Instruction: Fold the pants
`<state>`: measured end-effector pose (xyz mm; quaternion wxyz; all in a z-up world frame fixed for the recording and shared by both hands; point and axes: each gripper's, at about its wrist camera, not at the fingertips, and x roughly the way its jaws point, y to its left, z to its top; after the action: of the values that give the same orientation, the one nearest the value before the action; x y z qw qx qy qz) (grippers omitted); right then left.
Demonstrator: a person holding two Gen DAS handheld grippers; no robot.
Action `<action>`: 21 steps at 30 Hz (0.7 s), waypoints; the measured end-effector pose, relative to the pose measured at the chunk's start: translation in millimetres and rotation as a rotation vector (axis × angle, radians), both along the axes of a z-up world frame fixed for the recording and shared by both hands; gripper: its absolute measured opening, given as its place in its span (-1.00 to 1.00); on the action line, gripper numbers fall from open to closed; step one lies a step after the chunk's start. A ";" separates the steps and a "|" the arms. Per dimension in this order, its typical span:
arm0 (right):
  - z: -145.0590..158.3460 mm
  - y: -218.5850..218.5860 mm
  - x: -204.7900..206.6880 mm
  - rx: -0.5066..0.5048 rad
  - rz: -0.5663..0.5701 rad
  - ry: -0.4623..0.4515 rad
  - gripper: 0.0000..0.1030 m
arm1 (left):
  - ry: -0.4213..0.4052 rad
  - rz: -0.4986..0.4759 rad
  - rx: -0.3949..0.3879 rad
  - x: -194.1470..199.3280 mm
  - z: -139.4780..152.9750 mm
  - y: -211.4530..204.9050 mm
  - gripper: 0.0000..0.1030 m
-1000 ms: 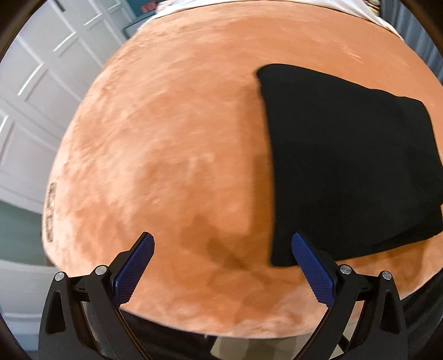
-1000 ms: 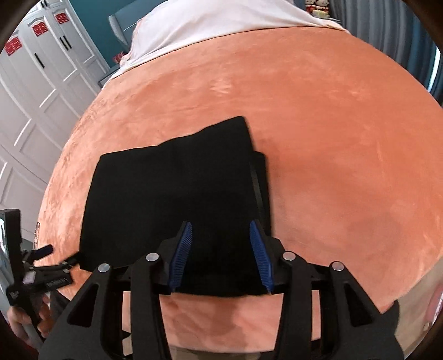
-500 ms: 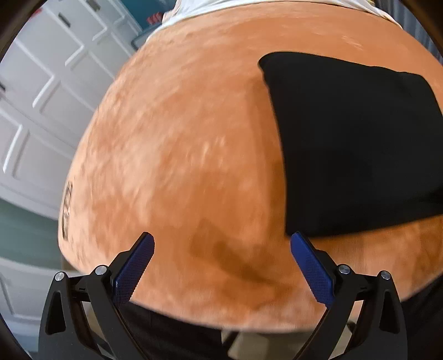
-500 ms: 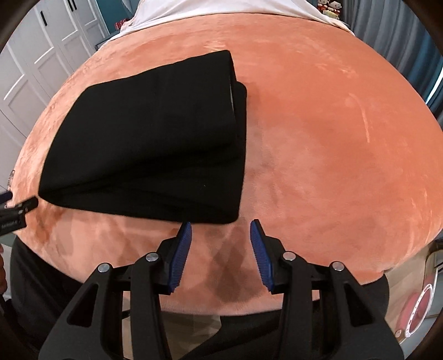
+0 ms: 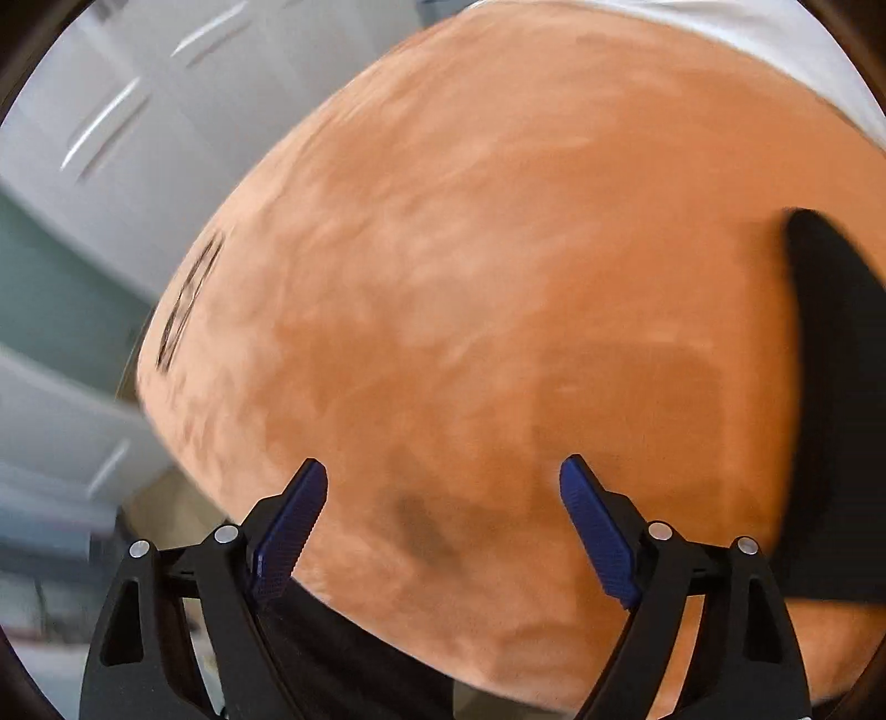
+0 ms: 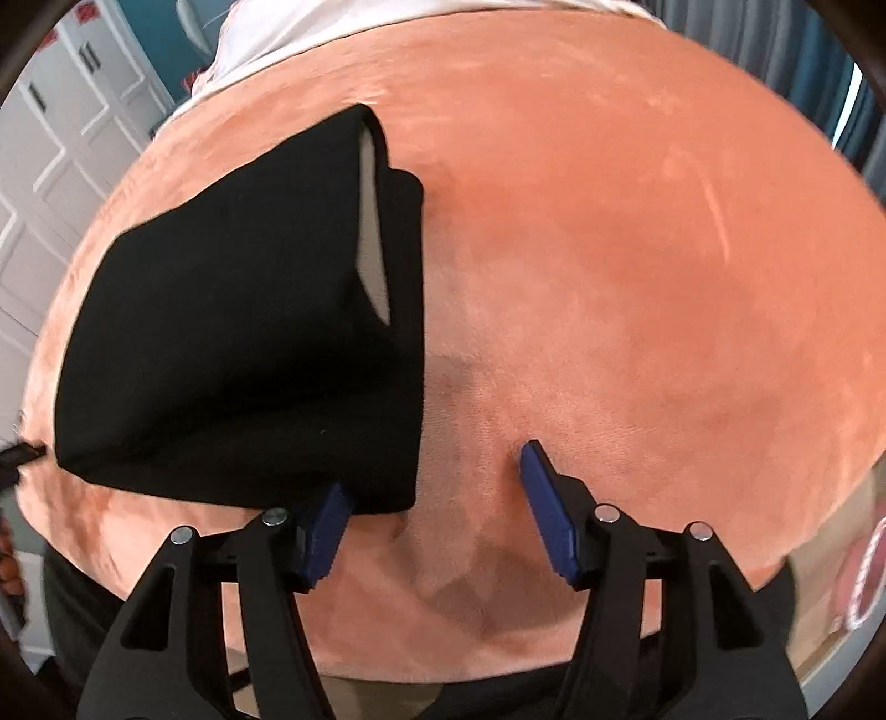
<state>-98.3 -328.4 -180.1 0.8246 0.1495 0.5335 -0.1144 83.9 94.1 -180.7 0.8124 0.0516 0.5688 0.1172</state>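
The black pants [image 6: 232,332] lie folded into a thick stack on the orange bed cover [image 6: 637,277], toward its left side in the right wrist view, with a pale strip of lining showing at the open edge on the stack's right. The near right corner of the stack sits just ahead of the right gripper [image 6: 432,498], whose left pad is tucked against or under that corner; whether it touches the cloth cannot be told. Its jaws have just been opening and now stand moderately apart, with only bare cover between the pads. In the left wrist view the pants [image 5: 836,387] show as a dark slab at the far right edge, well apart from the left gripper [image 5: 443,526]. That gripper's jaws have just been closing a little yet stand wide, with nothing between them but the orange cover. White cabinet doors [image 6: 61,166] stand beyond the bed's left side, and a white sheet [image 6: 310,27] lies at its far end.
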 end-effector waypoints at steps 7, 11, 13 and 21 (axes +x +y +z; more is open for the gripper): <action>3.9 -5.8 1.3 -0.010 -0.079 -0.072 0.07 | 0.009 -0.365 0.009 -39.3 -2.0 -126.0 0.73; -1.1 -41.4 -19.8 0.108 -0.264 -0.113 0.10 | 0.023 -0.380 0.120 -33.6 -30.3 -137.4 0.90; -16.2 -48.4 -26.1 0.167 -0.299 -0.115 0.09 | 0.043 -0.351 0.064 -29.2 -30.1 -129.0 0.90; 5.5 -35.9 -29.4 0.165 -0.157 -0.056 0.19 | 0.083 -0.284 -0.070 -25.0 -23.2 -91.8 0.90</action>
<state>-127.7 -364.2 -174.6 0.8127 0.2612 0.5043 -0.1302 59.0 2.3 -204.0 0.7980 0.1079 0.5926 -0.0210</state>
